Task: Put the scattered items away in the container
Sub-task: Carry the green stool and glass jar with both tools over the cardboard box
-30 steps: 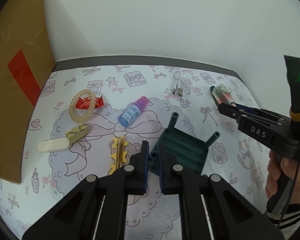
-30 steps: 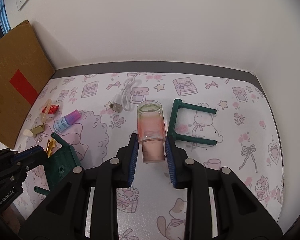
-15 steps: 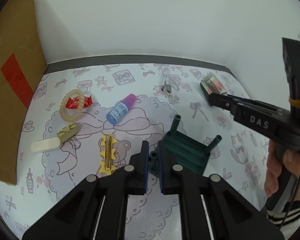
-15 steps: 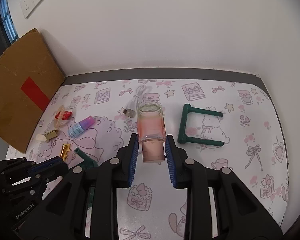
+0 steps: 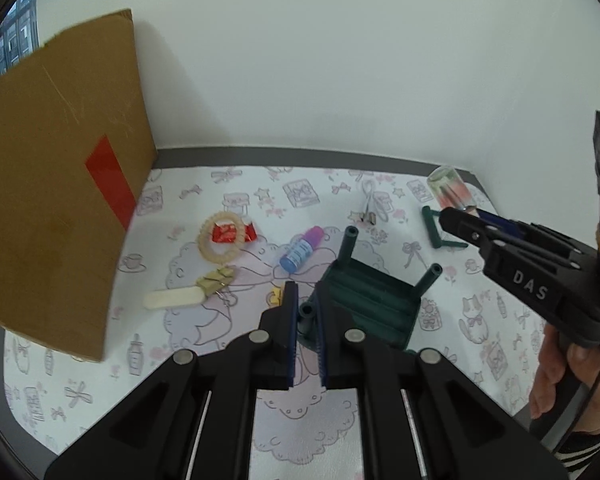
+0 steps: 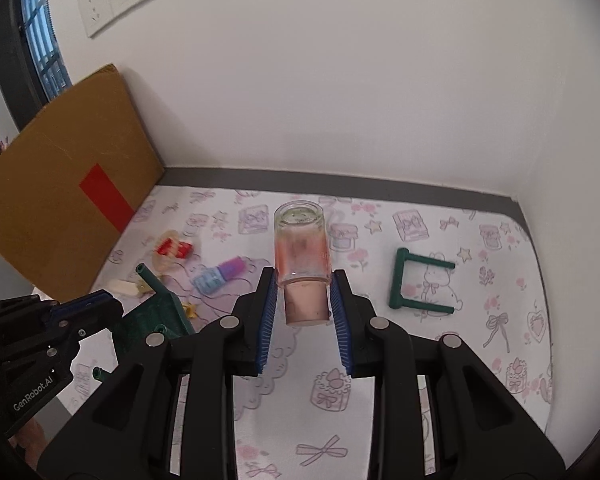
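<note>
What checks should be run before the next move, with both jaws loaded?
1. Right gripper shut on pink bottle: ok.
2. Left gripper shut on a leg of the green rack: ok.
3. Bottle clear of the mat: ok, it looks lifted.
4. Container opening in sight: cannot tell; only a cardboard panel shows.
5. Items left loose: not ok; blue dropper bottle, hair ring, green U-frame remain.

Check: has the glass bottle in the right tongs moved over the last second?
Yes. The glass bottle, gripped in the right tongs, has risen off the mat and shifted left, away from the green U-frame.
</note>
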{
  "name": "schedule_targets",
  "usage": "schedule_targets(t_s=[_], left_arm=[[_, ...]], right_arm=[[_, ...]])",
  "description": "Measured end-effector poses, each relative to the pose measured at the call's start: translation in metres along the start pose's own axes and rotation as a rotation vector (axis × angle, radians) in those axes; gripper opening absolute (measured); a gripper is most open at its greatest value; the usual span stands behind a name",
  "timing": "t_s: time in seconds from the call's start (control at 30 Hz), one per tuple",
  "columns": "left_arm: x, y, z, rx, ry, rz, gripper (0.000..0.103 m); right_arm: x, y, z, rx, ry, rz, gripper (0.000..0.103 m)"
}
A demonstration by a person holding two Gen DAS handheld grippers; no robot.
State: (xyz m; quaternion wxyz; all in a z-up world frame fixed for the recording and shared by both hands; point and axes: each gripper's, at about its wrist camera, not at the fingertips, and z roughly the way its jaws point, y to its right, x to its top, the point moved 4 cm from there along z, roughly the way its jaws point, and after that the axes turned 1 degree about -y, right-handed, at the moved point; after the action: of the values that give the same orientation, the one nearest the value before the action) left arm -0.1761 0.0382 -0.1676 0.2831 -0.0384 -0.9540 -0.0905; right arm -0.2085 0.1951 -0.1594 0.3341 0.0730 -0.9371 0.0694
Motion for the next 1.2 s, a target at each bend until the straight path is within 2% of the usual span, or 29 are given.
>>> schedule_targets(t_s=[0.4, 0.8, 1.2], left_arm=[[0.024, -0.008, -0.059, 0.001, 0.085, -0.009, 0.008], [0.056, -0.025, -0.111, 0.085, 0.149, -0.017, 0.008], [0.077, -0.051, -0.161, 0.168, 0.221, -0.046, 0.008]], right_arm=[[0.029, -0.044, -0.044, -0.002, 0.056, -0.047, 0.028], [0.063, -0.080, -0.074, 0.012, 0.089, -0.094, 0.028], [0.092, -0.131, -0.093, 0.073, 0.111, -0.144, 0.028]])
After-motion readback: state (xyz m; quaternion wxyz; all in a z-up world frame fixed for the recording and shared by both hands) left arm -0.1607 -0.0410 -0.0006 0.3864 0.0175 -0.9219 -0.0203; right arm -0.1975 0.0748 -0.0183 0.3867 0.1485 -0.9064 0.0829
